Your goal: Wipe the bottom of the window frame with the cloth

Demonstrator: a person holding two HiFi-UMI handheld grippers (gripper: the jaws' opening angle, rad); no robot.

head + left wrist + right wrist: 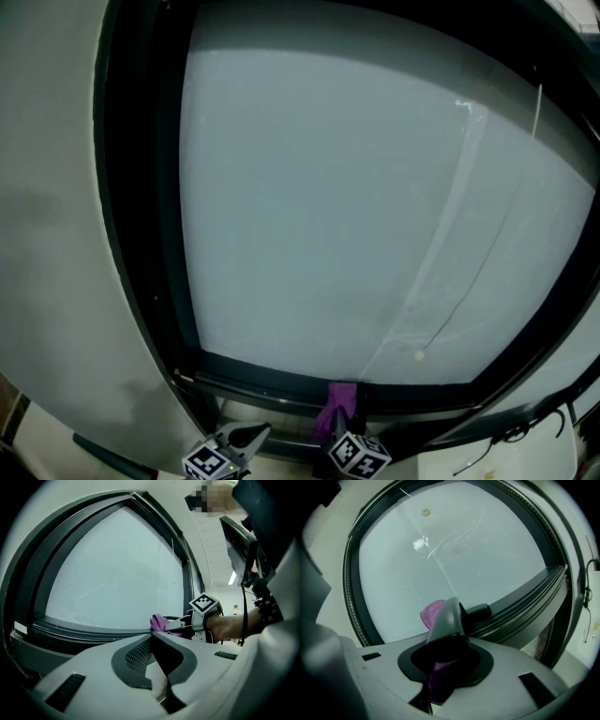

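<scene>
With the left gripper (151,638) closed empty, the right gripper's (452,607) pinch on the purple fabric cloth (431,614) may slip while dragging along the dark window frame (525,603).

frosted glass pane (328,187) fills the head view, pale and blank. a faint diagonal streak (433,244) runs down its right half, and there's a small round spot (419,355) near the foot of it. grey wall (56,234) curves away on the left. low right, dark cables (511,434) trail over a white surface (534,461). in the left gripper view, a bright ceiling light (233,577) glows far off.
</scene>
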